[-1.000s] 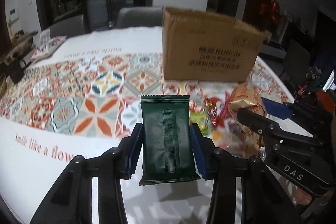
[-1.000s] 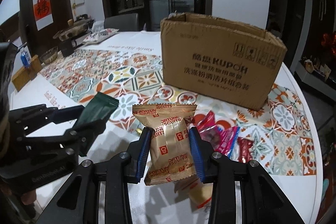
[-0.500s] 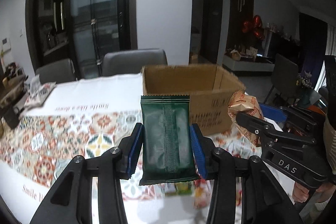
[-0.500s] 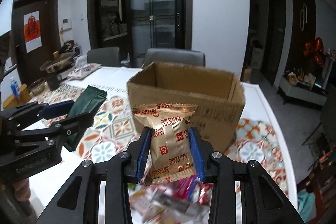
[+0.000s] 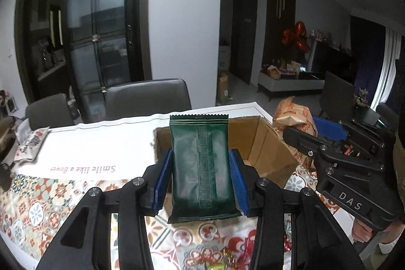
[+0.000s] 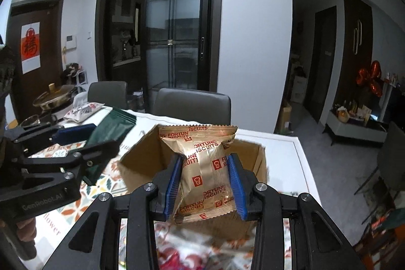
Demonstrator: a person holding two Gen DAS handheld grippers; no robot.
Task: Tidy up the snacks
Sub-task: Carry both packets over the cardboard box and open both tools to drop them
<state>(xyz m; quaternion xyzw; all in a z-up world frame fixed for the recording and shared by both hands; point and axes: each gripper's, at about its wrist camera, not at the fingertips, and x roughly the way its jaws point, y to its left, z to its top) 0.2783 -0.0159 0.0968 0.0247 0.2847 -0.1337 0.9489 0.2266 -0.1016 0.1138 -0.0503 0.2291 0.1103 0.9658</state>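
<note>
- The left gripper, black with blue ribbed pads, is closed on a dark green foil snack packet and holds it upright, the pads pressing its two long sides.
- The right gripper, of the same make, is clamped on a gold foil packet printed "FORTUNE BISCUITS" in red, also held upright.
- Both packets are up in the air at the near side of an open brown cardboard box that stands on the table with its flaps up; its inside shows behind them.
- From the left gripper's camera the gold packet sits to the right, level with the box's right wall.
- The table wears a white cloth with orange and teal tile patterns and the words "Smile like a flower".
- More loose wrapped snacks, red and green, lie on the cloth at the near edge, below the grippers.
- Two grey chairs stand at the far side of the table.
</note>
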